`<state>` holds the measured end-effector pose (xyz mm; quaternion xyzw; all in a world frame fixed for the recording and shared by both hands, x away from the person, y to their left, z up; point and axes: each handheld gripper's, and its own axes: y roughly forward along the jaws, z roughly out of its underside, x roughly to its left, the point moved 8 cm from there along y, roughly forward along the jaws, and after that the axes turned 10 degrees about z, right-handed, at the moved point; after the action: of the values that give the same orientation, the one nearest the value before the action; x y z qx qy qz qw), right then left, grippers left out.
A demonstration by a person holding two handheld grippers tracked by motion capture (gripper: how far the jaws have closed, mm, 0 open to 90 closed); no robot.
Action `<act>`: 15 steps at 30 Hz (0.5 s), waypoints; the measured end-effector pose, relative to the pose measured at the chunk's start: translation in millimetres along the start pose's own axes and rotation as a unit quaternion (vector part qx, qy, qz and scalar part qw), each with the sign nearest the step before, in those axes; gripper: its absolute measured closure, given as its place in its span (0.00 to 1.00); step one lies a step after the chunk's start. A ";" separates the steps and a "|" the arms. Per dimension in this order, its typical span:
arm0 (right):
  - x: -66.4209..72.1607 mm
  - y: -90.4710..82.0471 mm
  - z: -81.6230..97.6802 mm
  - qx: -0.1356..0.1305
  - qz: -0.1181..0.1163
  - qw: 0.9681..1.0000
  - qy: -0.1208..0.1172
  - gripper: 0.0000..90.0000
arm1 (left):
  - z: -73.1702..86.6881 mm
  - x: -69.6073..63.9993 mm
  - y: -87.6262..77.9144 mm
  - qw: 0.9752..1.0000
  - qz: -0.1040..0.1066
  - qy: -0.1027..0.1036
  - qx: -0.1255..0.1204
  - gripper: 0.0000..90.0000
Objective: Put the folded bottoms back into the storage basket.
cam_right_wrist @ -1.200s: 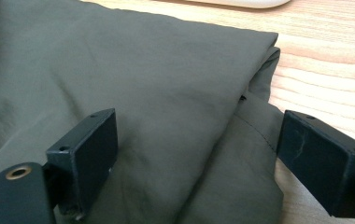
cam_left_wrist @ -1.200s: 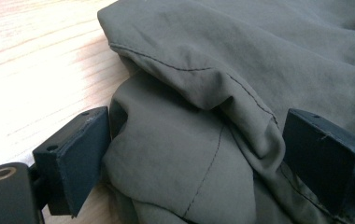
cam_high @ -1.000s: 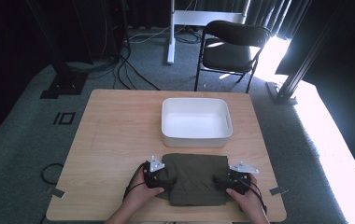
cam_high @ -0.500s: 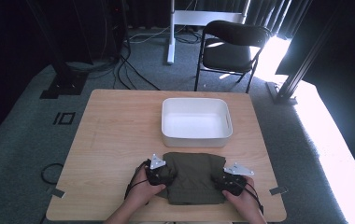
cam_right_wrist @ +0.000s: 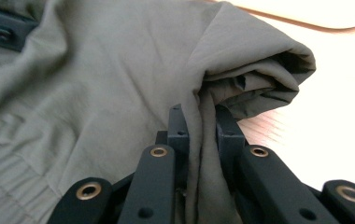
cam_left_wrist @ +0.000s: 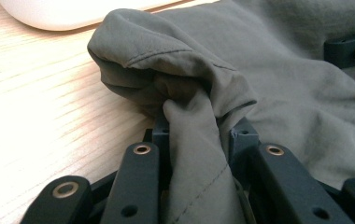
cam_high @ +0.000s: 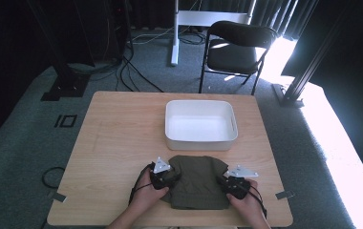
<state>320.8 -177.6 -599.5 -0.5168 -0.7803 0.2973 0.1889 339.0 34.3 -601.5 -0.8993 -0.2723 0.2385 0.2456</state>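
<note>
Garment (cam_high: 196,181), olive, lies folded on the table (cam_high: 117,138) just in front of the white bin (cam_high: 201,125). Left gripper (cam_left_wrist: 199,135) and right gripper (cam_right_wrist: 199,122) have just closed, each clamped on a side fold. Lifting and binning remain, I judge

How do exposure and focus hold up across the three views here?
High view: sunlight blows out the floor at right, the background is near black, the white bin stays readable. Left gripper view: the olive garment is sharp, the tabletop glares. Right gripper view: the table corner is washed out and the near jaws are soft.
</note>
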 end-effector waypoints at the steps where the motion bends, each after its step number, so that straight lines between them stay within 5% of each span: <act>1: -0.3 -2.8 -1.7 -0.003 -0.005 1.000 0.005 0.90 | -0.9 -0.7 -1.1 1.000 0.003 0.000 0.000 0.82; 4: -1.2 -10.7 -7.9 -0.013 -0.015 1.000 0.015 0.90 | -5.7 -2.6 -4.6 1.000 0.019 -0.011 -0.009 0.82; 15: -0.6 -38.3 -30.3 -0.049 -0.034 0.998 0.029 0.90 | -24.6 -10.9 -19.6 0.999 0.033 -0.001 -0.027 0.83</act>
<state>312.6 -181.1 -551.4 -0.5074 -0.8051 0.2367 0.1959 337.5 34.3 -568.3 -0.9136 -0.2494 0.2402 0.2134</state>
